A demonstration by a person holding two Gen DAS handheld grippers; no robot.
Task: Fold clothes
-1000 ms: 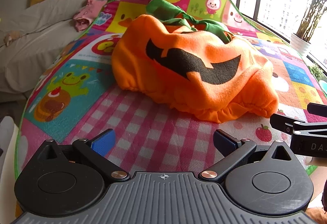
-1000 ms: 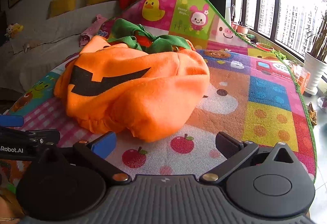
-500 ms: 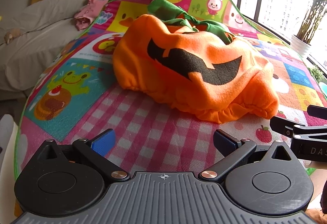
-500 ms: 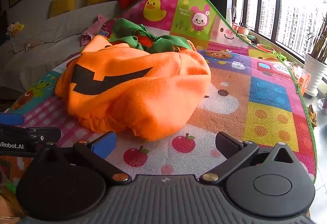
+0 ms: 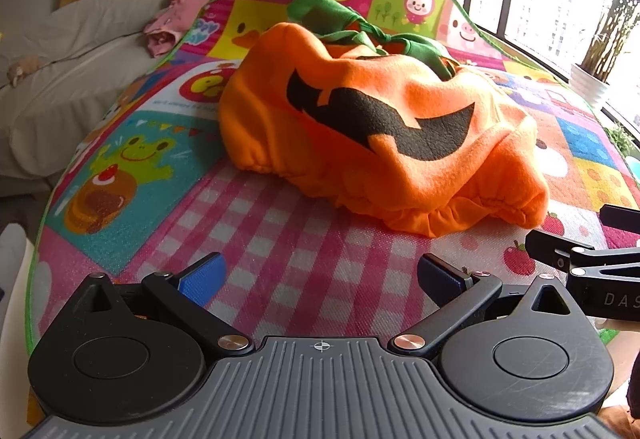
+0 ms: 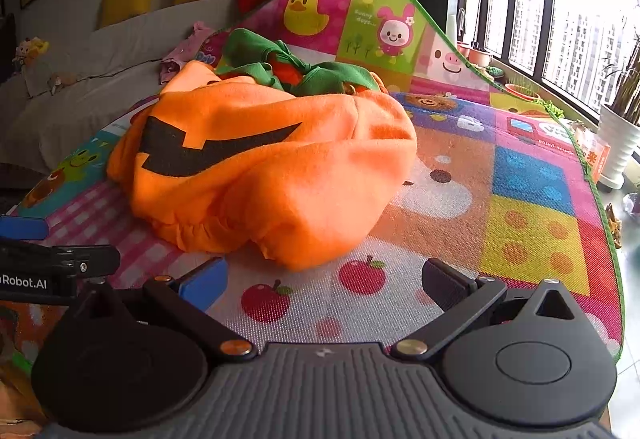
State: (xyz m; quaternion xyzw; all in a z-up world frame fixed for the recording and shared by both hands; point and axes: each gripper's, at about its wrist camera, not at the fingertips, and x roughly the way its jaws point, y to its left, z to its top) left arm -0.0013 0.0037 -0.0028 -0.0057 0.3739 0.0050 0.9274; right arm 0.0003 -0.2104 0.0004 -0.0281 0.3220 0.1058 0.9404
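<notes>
Pumpkin costume [image 5: 384,135]: heaped mid-frame on play mat [image 5: 280,239], slightly nearer than a second ago. Left gripper [image 5: 320,279]: spread wide, empty. Right gripper [image 6: 324,281]: likewise released. Right view alone shows potted plant [image 6: 620,135], frame's right edge.

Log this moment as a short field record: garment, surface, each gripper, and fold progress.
garment: orange fleece pumpkin costume with black jagged mouth and green collar, lying bunched
surface: colourful cartoon-print play mat
left gripper: jaws open, empty, short of the costume's gathered hem
right gripper: jaws open, empty, near the hem over printed apples
fold progress: not begun
background: grey sofa with yellow cushions
</notes>
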